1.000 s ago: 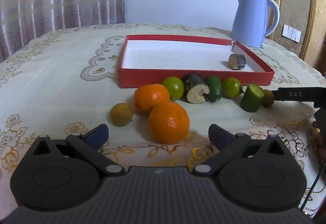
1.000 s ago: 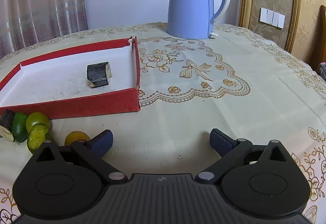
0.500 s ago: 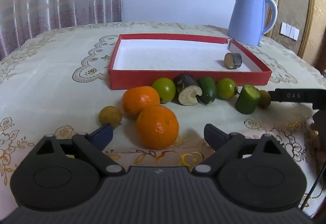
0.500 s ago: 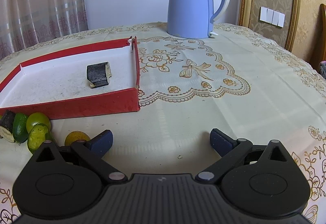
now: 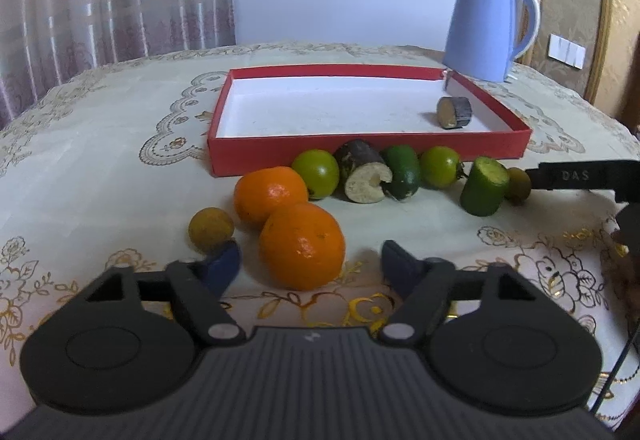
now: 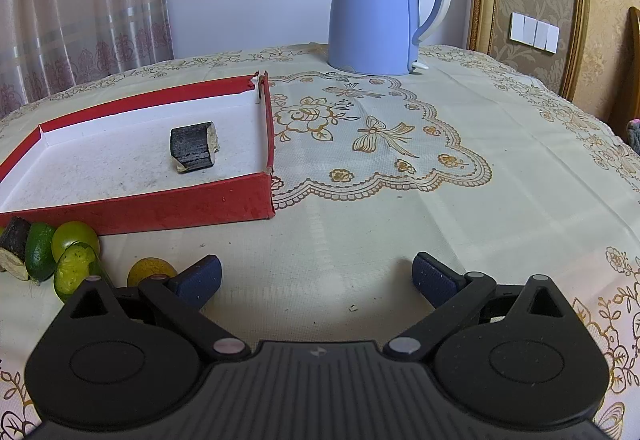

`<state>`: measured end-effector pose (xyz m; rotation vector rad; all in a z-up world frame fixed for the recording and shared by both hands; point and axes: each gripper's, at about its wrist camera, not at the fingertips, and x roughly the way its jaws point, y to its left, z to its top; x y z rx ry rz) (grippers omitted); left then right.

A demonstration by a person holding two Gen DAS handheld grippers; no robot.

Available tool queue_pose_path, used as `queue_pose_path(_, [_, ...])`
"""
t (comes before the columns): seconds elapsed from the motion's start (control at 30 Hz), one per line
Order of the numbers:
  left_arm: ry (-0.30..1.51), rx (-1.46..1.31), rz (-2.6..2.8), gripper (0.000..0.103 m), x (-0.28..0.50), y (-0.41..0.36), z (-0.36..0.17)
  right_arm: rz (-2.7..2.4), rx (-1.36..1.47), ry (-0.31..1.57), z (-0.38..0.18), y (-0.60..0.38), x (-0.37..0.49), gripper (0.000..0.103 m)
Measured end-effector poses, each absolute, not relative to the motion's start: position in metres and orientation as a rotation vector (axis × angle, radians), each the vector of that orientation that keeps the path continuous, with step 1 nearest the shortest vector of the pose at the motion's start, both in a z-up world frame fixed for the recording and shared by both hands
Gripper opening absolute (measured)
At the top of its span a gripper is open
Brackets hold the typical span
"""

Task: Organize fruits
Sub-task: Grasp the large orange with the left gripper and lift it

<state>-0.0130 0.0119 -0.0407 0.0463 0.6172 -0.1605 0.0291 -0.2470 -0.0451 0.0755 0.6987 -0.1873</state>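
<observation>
left gripper closing in on the near orange

at the far left of the left wrist view, a small round brownish-yellow fruit is seen just beside the left blue finger pad. next comes the large round orange in front, now framed between the spread jaws of the left gripper; compared with a second ago it is seen larger and lower in the view, so the gripper has been brought forward toward it. the jaws are wide apart and nothing is held yet. a second round orange touches the first from behind. further right, a row of green round fruits and cut dark and green pieces is laid along the front wall of the shallow red cardboard box with white floor, where only one short dark cut piece has been placed. most of the sorting is judged undone; a grasp of the near orange is likely next.

at the right, the right gripper is held unchanged over bare embroidered cream tablecloth, jaws spread and empty. a pale blue electric kettle stands behind.
</observation>
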Motion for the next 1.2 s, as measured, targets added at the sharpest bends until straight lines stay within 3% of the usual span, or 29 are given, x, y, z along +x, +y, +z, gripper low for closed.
queue_pose_path(0.07, [0.615, 0.058, -0.155, 0.057, -0.014, 0.011, -0.04, -0.187, 0.075, 0.699, -0.045, -0.247, 0.029, 0.102])
queue_pose_path(0.27, [0.621, 0.048, -0.138, 0.039, -0.013, 0.014, -0.038, -0.187, 0.076, 0.699, -0.045, -0.247, 0.029, 0.102])
queue_pose_path(1.2, [0.612, 0.054, -0.168, 0.039, -0.017, 0.012, -0.01, -0.186, 0.076, 0.699, -0.045, -0.247, 0.029, 0.102])
